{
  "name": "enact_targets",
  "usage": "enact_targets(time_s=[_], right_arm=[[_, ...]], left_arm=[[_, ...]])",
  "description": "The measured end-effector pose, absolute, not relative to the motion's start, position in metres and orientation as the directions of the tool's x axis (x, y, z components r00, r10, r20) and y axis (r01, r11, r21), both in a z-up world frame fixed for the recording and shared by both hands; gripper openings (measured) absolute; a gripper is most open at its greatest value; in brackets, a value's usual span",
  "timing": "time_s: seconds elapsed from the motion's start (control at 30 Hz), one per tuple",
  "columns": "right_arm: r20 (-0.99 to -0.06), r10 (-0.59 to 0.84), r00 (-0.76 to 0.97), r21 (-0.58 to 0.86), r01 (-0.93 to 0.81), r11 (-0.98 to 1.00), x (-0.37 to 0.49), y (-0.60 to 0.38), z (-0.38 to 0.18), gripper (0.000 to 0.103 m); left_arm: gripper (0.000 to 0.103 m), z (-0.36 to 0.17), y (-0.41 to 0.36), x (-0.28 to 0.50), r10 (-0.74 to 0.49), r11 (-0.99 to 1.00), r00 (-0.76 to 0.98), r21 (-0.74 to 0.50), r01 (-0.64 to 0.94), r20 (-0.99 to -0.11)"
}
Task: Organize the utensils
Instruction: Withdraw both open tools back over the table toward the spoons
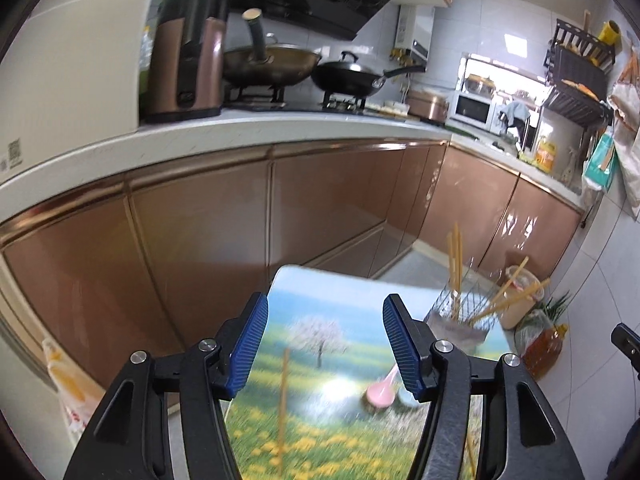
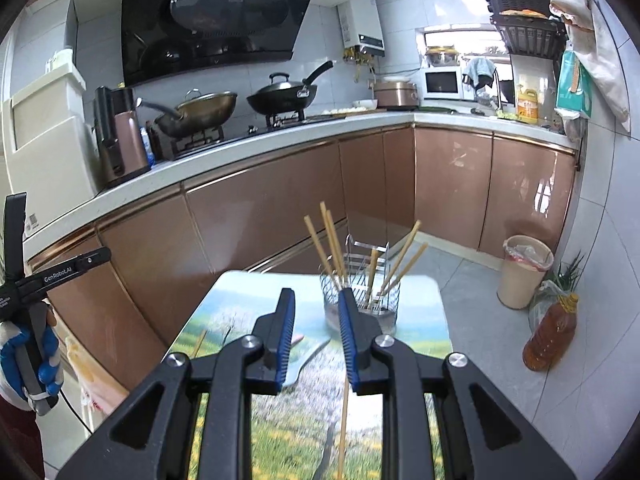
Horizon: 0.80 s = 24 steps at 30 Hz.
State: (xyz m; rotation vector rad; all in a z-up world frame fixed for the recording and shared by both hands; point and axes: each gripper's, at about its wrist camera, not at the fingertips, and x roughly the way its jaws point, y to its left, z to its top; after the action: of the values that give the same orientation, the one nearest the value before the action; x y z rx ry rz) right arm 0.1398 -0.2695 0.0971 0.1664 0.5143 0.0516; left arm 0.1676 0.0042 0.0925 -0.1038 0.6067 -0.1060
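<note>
Right gripper [image 2: 316, 340], fingers parted and empty (left gripper [image 1: 324, 344] likewise), is needing alignment over the chopstick [image 2: 343, 420] at six o'clock.

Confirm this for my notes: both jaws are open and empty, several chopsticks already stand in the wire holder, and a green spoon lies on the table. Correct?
Not quite: the spoon is pink, not green, as the left wrist view shows. The rest holds: the left gripper and right gripper have open, empty jaws, and several chopsticks stand in the wire holder on the table.

Copper-fronted cabinets [image 2: 256, 216] under white counter [image 2: 280, 136], grey tiled floor [image 2: 480, 280].
</note>
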Motion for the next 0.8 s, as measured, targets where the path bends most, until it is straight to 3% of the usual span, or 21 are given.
enact_targets(time_s=[0.33, 0.8], right_arm=[[-0.509, 0.101, 0.855, 0.166, -0.017, 0.986, 0.103, -0.257, 0.081, 0.021], [-0.548, 0.127, 0.827, 0.202, -0.016, 0.979, 0.102, -0.253, 0.051, 0.021]], left_arm=[[0.061, 0.060, 0.036, 0.132, -0.143, 0.986, 0.757, -0.155, 0.055, -0.638], [0.064, 0.024, 0.046, 0.139, -0.141, 0.986, 0.694, -0.160, 0.037, -0.706]])
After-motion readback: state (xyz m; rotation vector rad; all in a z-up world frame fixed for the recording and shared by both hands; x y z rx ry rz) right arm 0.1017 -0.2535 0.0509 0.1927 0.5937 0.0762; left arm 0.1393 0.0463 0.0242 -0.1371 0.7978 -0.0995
